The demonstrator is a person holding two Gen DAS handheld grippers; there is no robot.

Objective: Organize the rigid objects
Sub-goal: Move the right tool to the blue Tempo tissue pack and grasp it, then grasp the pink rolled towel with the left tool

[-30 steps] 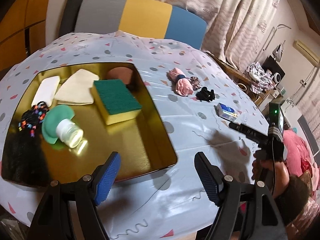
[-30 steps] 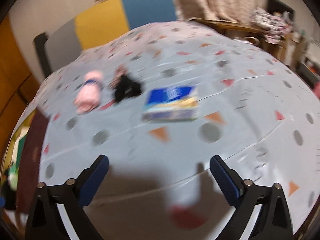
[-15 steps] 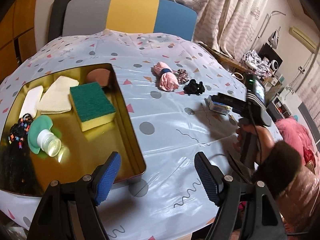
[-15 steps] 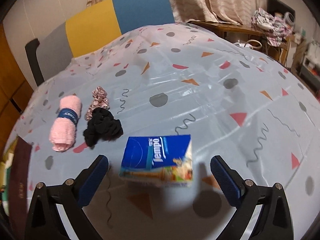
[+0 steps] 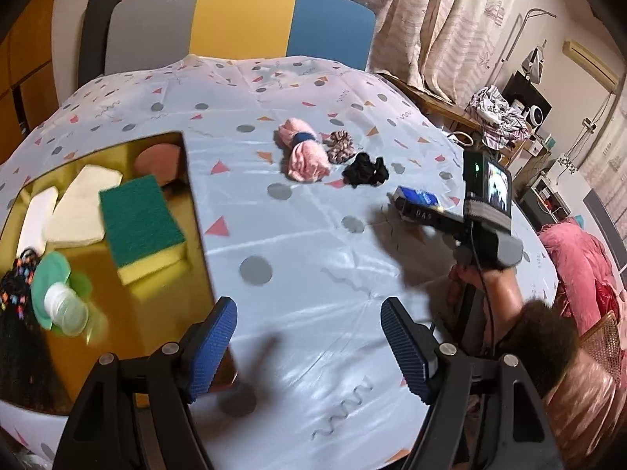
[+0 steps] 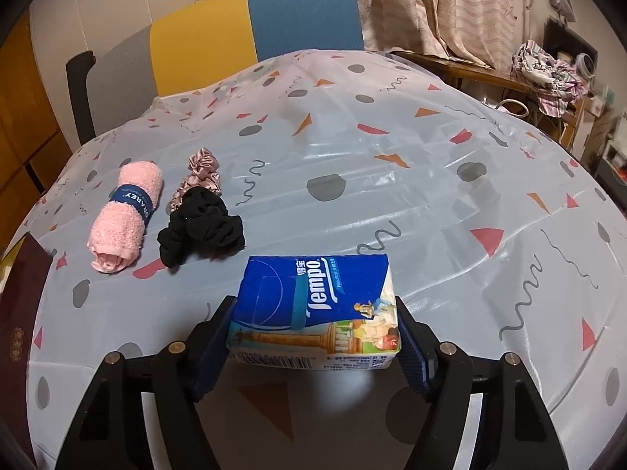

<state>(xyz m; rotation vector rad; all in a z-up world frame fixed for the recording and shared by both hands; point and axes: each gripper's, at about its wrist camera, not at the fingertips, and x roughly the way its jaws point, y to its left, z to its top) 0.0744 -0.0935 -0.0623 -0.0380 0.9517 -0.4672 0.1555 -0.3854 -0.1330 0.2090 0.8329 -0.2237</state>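
Note:
A blue Tempo tissue pack (image 6: 315, 311) lies between the fingers of my right gripper (image 6: 313, 337), whose pads press both its sides. It also shows in the left wrist view (image 5: 417, 197), with the right gripper (image 5: 415, 211) on it. My left gripper (image 5: 309, 346) is open and empty above the table's near part, right of a gold tray (image 5: 156, 313). The tray holds a green-and-yellow sponge (image 5: 141, 225), white pads (image 5: 78, 211), a small jar (image 5: 66, 309) on a green disc and a beaded black item (image 5: 17, 286).
A rolled pink towel (image 6: 125, 215), a pink scrunchie (image 6: 200, 176) and a black scrunchie (image 6: 200, 227) lie on the patterned tablecloth (image 6: 431, 196) left of the pack. A grey, yellow and blue chair (image 5: 235, 27) stands behind the table. Cluttered furniture is at the right.
My right gripper has moved forward around the tissue pack and closed on it. The left gripper has shifted right, so the tray sits further left in its view.

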